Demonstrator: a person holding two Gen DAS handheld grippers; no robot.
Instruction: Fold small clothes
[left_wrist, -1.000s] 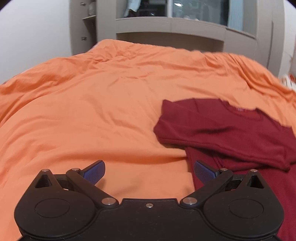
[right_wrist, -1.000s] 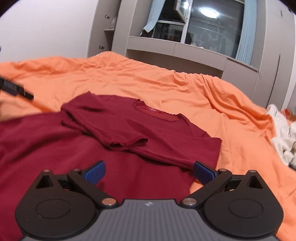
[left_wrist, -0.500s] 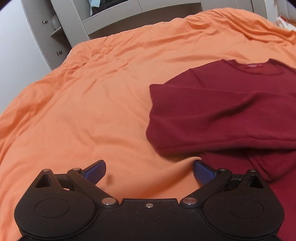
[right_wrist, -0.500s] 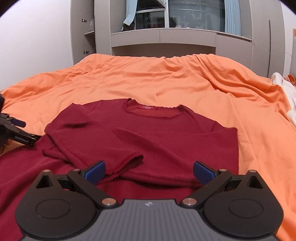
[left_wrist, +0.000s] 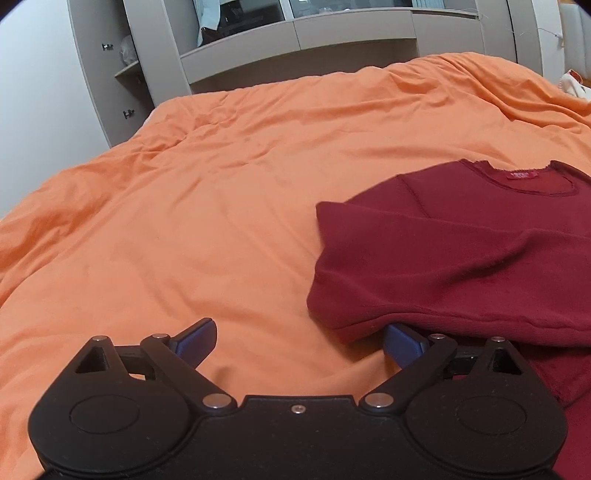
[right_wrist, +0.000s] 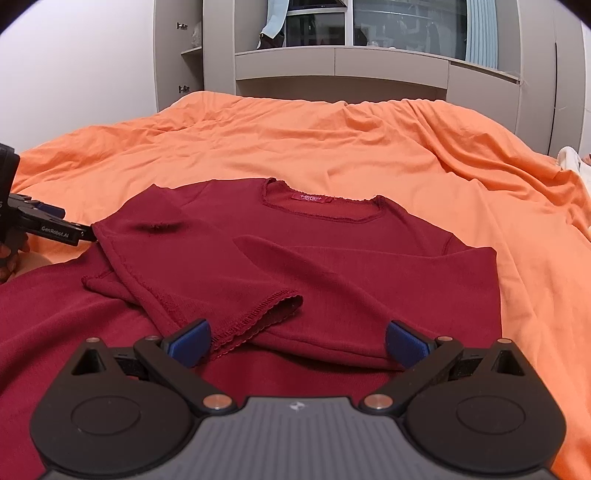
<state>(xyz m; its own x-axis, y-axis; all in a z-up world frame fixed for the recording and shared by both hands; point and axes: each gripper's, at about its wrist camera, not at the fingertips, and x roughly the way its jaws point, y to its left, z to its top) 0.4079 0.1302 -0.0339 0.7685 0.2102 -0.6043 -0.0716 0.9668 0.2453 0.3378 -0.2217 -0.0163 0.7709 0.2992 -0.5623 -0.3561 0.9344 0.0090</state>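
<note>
Sleeves already folded across red top (right_wrist: 332, 258) lying on orange bed (right_wrist: 332, 147); left gripper (left_wrist: 299, 338) and right gripper (right_wrist: 297, 341) both wide open, empty; next likely grab hem, fold upward

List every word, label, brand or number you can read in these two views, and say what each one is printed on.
"GenRobot.AI": white lettering on the black finger of the left gripper, seen in the right wrist view.
Neck label of the dark red top: pink with pale script, too small to read; also blurred in the left wrist view.
No other text shows.
</note>
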